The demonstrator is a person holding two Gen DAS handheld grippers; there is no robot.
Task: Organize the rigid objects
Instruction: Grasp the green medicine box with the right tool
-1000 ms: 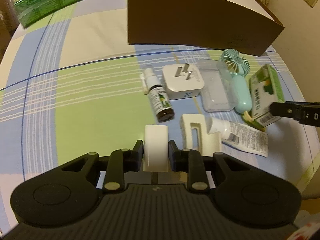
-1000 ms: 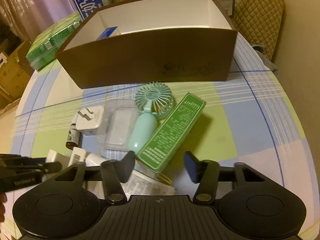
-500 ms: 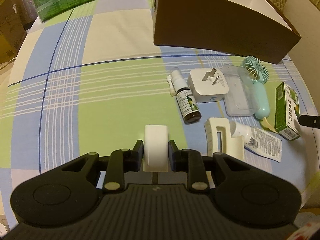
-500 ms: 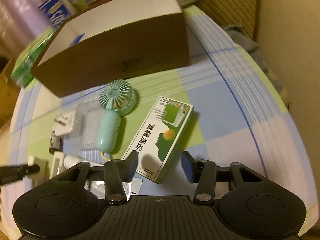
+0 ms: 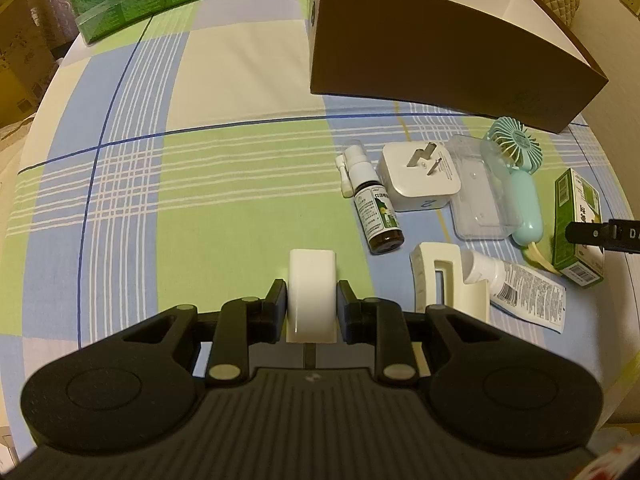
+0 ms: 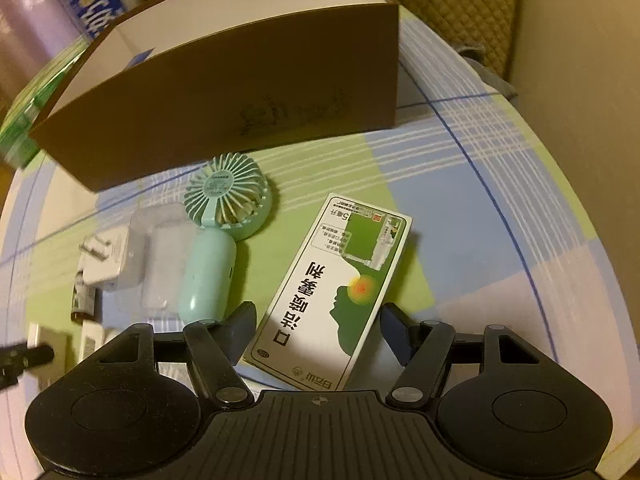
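Left gripper (image 5: 312, 300) clamped on small white rounded plastic block (image 5: 311, 292), held above checked tablecloth (image 5: 224, 208).

Right gripper (image 6: 318, 330) jaws just been opening, now wide; green-and-white cardboard medicine box (image 6: 340, 292) lies flat between them, pads not touching.

Box just beside mint-green handheld fan (image 6: 216, 240), in front of brown open cardboard box (image 6: 248, 92).

Advice: square jaws to long sides, lower, keep left finger clear of fan, close evenly.

Fan (image 6: 224, 216) between brown box (image 6: 240, 92) and carton (image 6: 340, 292)
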